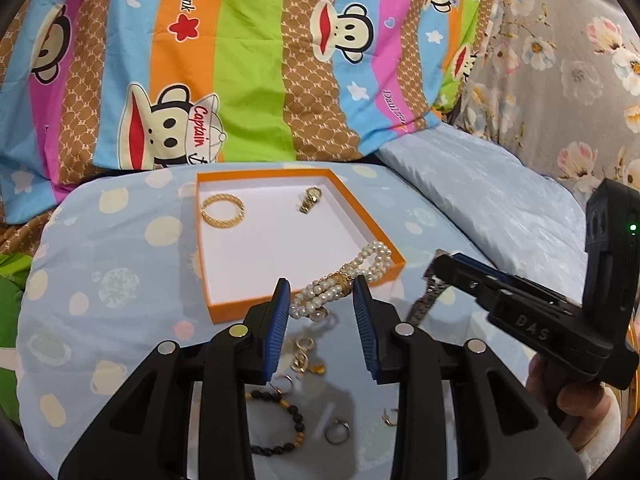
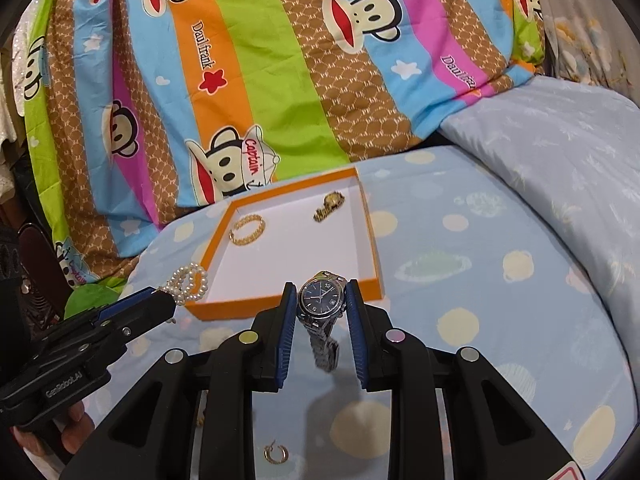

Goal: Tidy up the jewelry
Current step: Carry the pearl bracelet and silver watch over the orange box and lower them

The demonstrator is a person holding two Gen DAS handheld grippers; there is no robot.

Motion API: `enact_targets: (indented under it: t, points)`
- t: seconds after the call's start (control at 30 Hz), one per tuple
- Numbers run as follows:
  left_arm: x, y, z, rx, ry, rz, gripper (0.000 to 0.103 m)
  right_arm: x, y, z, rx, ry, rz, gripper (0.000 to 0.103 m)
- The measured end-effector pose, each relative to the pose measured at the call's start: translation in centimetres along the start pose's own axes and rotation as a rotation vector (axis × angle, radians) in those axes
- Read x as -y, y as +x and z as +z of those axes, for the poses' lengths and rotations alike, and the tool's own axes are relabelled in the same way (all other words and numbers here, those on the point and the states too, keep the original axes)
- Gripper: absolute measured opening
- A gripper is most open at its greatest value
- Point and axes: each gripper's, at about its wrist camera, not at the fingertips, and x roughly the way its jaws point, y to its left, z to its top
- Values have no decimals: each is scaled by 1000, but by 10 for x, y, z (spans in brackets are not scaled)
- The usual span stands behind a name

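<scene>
An orange box (image 1: 224, 307) with a white floor lies on the blue spotted bedsheet; it also shows in the right wrist view (image 2: 372, 240). A gold bangle (image 1: 222, 210) (image 2: 247, 230) and a gold watch (image 1: 310, 199) (image 2: 329, 205) lie inside it. My left gripper (image 1: 322, 286) is shut on a pearl bracelet (image 1: 344, 282) (image 2: 188, 280), held over the box's near edge. My right gripper (image 2: 320, 292) is shut on a silver watch with a blue dial (image 2: 322, 300), held above the sheet just before the box; its strap (image 1: 424, 304) hangs down.
Loose jewelry lies on the sheet under my left gripper: a black bead bracelet (image 1: 288, 428), gold earrings (image 1: 304, 356), a silver ring (image 1: 337, 432). A gold hoop earring (image 2: 276, 454) lies under my right gripper. A striped monkey-print blanket (image 1: 248, 60) rises behind the box. A pale blue pillow (image 2: 560, 152) lies at the right.
</scene>
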Motion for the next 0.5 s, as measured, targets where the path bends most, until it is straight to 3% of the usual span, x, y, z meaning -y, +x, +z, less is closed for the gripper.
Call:
enact_targets:
  t: [0.07,0.1,0.33,0.5]
  points:
    - [-6,3,9,13,-8,15,31,1,2,13,13,-2,16,18]
    - [-9,4,13,19,-13,22,31,0,4,19,15,-6,29,0]
    - [-34,40,46,37,-43,110,31,-6,40,57,16,-50,20,0]
    - [-49,44,45,37,-72,131,31,-2,46,35,-46,-88,-10,6]
